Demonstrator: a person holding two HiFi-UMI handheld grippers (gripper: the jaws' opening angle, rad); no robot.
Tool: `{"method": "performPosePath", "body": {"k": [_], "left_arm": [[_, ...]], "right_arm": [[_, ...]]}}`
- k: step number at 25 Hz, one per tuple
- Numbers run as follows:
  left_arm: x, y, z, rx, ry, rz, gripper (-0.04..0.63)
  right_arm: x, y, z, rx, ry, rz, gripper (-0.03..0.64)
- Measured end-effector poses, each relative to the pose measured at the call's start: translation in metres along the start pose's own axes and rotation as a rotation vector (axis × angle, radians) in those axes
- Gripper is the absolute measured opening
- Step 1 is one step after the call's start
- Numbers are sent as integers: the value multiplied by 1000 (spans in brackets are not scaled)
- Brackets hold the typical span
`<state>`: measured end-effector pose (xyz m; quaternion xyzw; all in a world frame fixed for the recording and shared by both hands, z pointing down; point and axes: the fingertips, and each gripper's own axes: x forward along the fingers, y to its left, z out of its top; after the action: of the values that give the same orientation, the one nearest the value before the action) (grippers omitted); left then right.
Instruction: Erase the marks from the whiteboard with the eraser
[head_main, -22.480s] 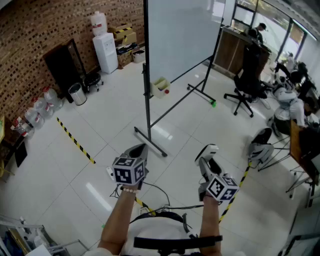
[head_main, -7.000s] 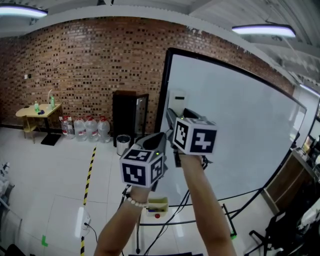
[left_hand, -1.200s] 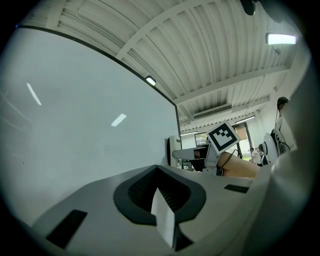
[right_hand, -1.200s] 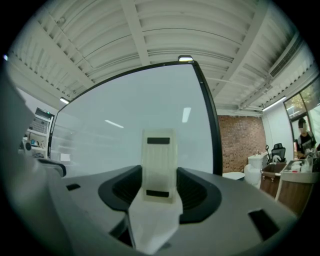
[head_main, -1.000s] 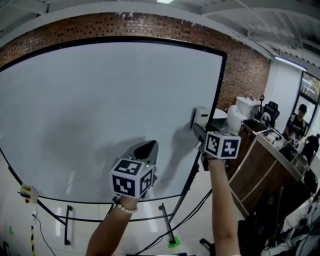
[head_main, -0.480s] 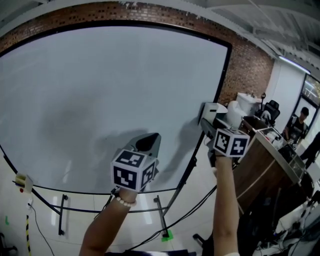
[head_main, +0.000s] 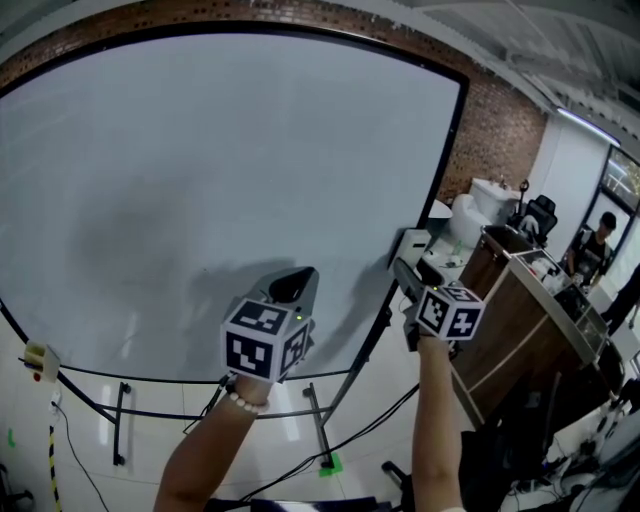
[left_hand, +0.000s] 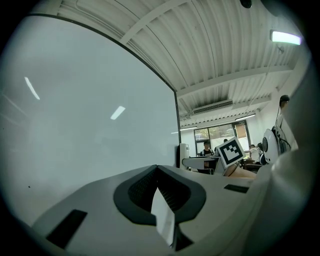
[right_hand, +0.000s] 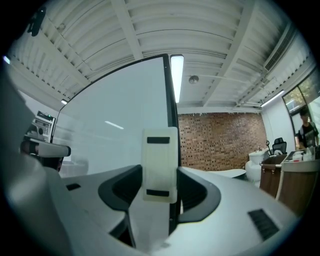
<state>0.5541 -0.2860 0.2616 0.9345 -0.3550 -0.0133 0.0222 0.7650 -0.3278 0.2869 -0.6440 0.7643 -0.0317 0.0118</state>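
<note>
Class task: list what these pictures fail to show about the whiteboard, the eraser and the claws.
1. Marks: in the head view the large black-framed whiteboard shows only grey shading, which could be shadow or smear. It is too faint to tell.
2. Contact: in the head view the right claw hides whether the cream rectangular eraser touches the board.
3. The board's left end: cut off by the head view's edge.

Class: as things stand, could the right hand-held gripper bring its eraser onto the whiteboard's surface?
Probably yes. The right hand-held gripper is shut on the eraser close beside the whiteboard, near its right edge. Nothing shows between them, so a short move toward the board should meet the surface.
</note>
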Motion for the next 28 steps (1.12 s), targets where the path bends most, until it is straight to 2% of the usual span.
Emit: {"method": "performPosePath", "body": {"k": [11, 28], "left_arm": [[-7, 10, 0, -3, -4, -2, -12], [-74, 67, 4, -2, -8, 25, -12]], "right_arm": [[3, 23, 1, -41, 1, -52, 245], [20, 116, -6, -33, 0, -64, 245]]}}
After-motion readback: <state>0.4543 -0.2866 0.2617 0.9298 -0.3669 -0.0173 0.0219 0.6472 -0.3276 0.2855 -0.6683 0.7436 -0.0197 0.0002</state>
